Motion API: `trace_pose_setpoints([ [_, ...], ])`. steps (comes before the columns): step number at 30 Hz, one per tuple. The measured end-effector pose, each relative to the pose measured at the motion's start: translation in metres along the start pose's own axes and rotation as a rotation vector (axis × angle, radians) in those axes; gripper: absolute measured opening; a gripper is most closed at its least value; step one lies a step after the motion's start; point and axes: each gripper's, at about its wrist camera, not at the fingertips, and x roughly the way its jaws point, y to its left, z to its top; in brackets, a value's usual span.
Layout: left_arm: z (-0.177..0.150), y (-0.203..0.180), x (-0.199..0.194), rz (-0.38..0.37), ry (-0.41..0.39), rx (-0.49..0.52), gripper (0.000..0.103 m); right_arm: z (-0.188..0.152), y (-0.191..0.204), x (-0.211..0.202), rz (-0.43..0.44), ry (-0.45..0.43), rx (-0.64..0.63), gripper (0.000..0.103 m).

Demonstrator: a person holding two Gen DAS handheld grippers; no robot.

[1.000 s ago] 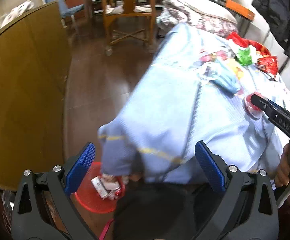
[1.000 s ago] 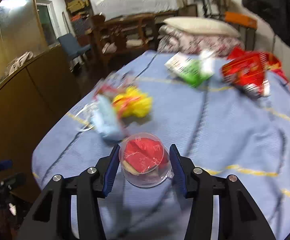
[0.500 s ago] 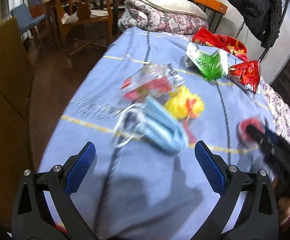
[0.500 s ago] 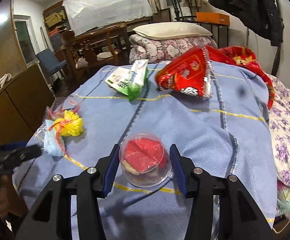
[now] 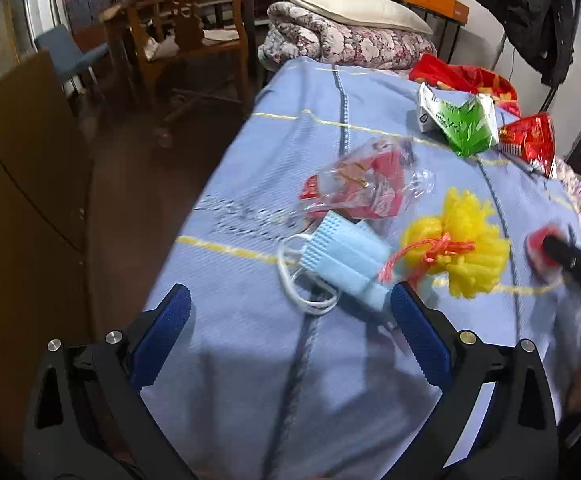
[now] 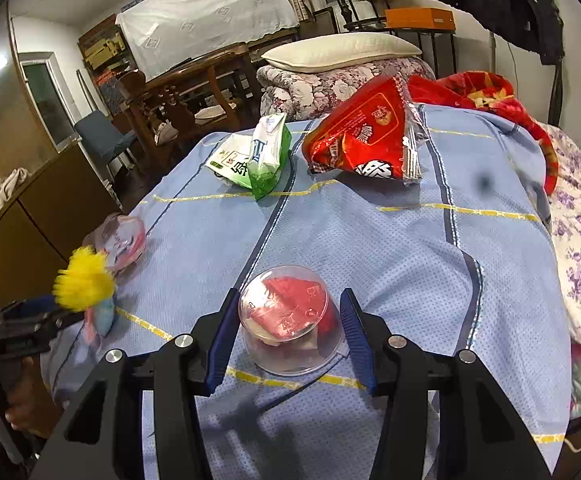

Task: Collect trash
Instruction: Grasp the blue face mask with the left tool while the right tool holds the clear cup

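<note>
My left gripper hangs open over the blue bedspread, nothing between its fingers. Just beyond its tips lies a blue face mask, with a yellow foam net to its right and a clear bag of red wrappers behind. My right gripper is shut on a clear plastic cup holding red scraps, low over the bedspread. Farther back lie a green and white pack and a red snack bag. In the left wrist view the cup shows blurred at the right edge.
A brown cupboard stands left of the bed across a strip of dark floor. Wooden chairs and a folded floral quilt with a pillow are at the bed's far end. A dark coat hangs at the right.
My left gripper swung from the red bin on the floor beside the bed to above the bedspread near the mask. The right gripper carried the cup sideways, then held still.
</note>
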Motion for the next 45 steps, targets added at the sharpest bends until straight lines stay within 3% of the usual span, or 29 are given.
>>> trace_pose_setpoints([
  [8,0.008,-0.022,0.006,-0.018,-0.014,0.013,0.096,-0.001,0.005,-0.001,-0.007,-0.007,-0.024,0.05],
  [13,0.014,-0.034,-0.011,0.017,-0.088,0.053,0.096,0.0,0.003,0.002,0.002,0.011,-0.014,0.051],
  [23,0.019,0.024,-0.024,-0.019,-0.081,-0.142,0.096,-0.001,0.007,0.003,-0.024,0.011,-0.034,0.051],
  [29,0.018,0.037,-0.018,-0.023,-0.056,-0.174,0.096,-0.001,0.007,0.003,-0.02,0.011,-0.031,0.051],
  [34,0.025,0.005,-0.003,-0.066,-0.033,-0.089,0.096,0.0,0.003,0.003,-0.001,0.012,-0.012,0.051],
  [37,0.027,-0.02,0.013,-0.047,-0.017,-0.014,0.096,0.0,0.003,0.004,0.003,0.012,-0.01,0.051],
  [39,0.028,-0.025,0.027,-0.032,0.008,-0.015,0.095,0.0,0.003,0.004,0.0,0.012,-0.013,0.051],
  [41,0.025,-0.023,0.035,-0.046,0.011,-0.049,0.087,0.0,0.004,0.004,-0.001,0.012,-0.014,0.051],
  [43,0.022,-0.022,0.03,-0.105,-0.011,-0.052,0.058,0.0,0.004,0.004,0.001,0.013,-0.015,0.051],
  [45,0.019,-0.024,0.02,-0.131,-0.037,-0.029,0.046,0.0,0.005,0.004,0.003,0.015,-0.023,0.05],
])
